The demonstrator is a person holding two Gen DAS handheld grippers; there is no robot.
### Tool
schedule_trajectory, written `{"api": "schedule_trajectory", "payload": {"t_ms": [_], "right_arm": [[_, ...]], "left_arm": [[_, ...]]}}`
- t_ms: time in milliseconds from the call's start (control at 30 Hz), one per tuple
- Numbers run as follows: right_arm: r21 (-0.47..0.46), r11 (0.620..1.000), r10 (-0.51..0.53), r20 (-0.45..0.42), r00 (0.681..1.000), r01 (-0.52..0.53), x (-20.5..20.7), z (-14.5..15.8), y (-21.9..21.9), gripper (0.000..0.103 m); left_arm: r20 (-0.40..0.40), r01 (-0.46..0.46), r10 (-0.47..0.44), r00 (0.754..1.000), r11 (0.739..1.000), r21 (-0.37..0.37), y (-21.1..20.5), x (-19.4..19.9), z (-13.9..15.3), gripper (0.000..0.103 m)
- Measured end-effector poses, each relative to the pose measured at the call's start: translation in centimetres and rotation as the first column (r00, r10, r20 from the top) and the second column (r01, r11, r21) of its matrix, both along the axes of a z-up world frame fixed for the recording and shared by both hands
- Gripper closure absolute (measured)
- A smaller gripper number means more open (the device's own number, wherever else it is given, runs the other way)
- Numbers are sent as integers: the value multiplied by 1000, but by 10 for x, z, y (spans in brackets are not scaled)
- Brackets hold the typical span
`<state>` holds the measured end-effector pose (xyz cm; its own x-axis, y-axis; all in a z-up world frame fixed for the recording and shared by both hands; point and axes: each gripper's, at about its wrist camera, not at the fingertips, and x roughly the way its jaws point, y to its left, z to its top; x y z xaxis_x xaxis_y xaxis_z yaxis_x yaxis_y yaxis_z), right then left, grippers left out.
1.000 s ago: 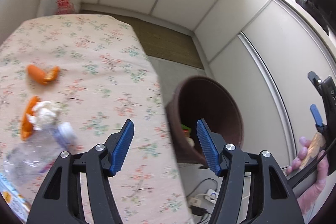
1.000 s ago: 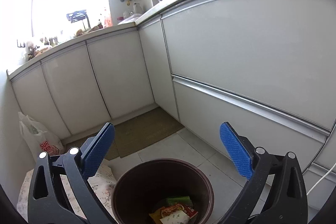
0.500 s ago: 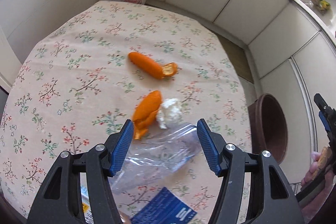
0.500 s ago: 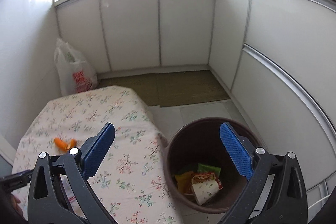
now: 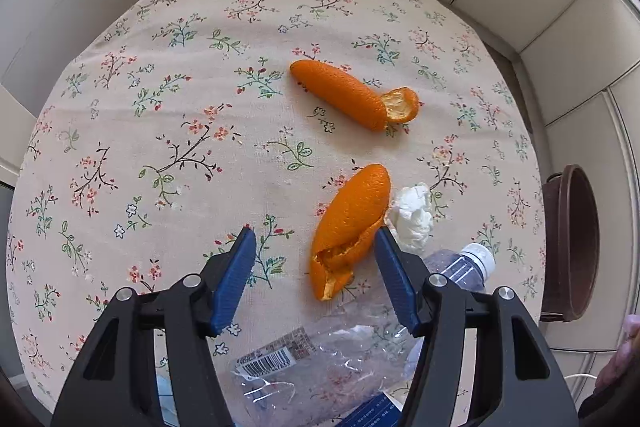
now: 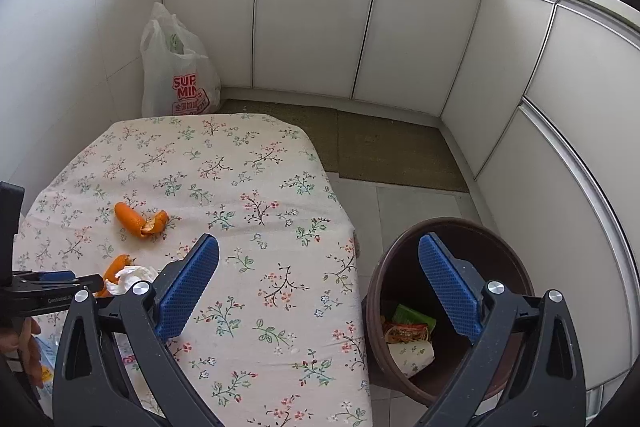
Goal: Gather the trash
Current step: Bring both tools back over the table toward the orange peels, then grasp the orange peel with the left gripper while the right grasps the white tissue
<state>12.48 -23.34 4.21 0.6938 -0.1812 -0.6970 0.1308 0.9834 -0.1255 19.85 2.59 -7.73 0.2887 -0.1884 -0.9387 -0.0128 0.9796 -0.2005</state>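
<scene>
1. Left gripper point(image 5: 316, 267): blue-padded jaws spread apart, nothing clamped. Points steeply down at the floral-print tablecloth point(image 5: 192, 115).
2. Between its jaws, lower centre of the left wrist view: a long curled orange peel strip point(image 5: 352, 223), lying flat on the cloth. It sits nearer the right pad; cannot tell whether that pad touches it.
3. Crumpled white tissue wad point(image 5: 414, 217) lies against the peel's right edge, just above the right pad.
4. Second orange peel piece, elongated with a curled torn end point(image 5: 348, 97), sits upper centre-right of that view, well apart from the jaws.
5. Crushed clear plastic bottle with white cap and barcode label point(image 5: 344, 347) lies across the bottom of the frame, partly under the gripper body. A blue printed pack point(image 5: 372, 413) pokes in at the bottom edge.
6. Right gripper point(image 6: 320, 287): jaws wide apart, empty. It hangs over the table's right edge; left pad over cloth, right pad over the bin.
7. Round dark-brown plastic waste bin point(image 6: 516, 267) stands on the floor at lower right of the right wrist view, just beside the table. Wrappers and a crumpled paper cup are inside it.
8. White plastic shopping bag with red lettering point(image 6: 176, 79) stands on the floor behind the table, upper left.
</scene>
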Motion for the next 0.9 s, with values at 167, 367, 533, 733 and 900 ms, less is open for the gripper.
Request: {"api": "schedule_trajectory", "payload": {"t_ms": [167, 367, 533, 733, 900], "right_arm": [[8, 1000, 0, -23, 1000, 0, 9, -6, -2, 7], [10, 1000, 9, -50, 999, -9, 17, -15, 0, 7], [43, 999, 15, -86, 996, -11, 21, -21, -2, 7], [209, 978, 53, -161, 986, -18, 31, -38, -1, 7], [348, 934, 160, -219, 963, -76, 45, -54, 27, 7]], "left_arm": [[-38, 4, -5, 999, 1000, -22, -3, 7, -13, 43], [-41, 29, -31, 999, 999, -28, -14, 11, -20, 43], [-11, 76, -76, 997, 997, 6, -28, 14, -24, 43], [34, 157, -160, 987, 984, 80, -41, 4, -17, 83], [124, 106, -114, 986, 992, 71, -15, -8, 14, 85]]}}
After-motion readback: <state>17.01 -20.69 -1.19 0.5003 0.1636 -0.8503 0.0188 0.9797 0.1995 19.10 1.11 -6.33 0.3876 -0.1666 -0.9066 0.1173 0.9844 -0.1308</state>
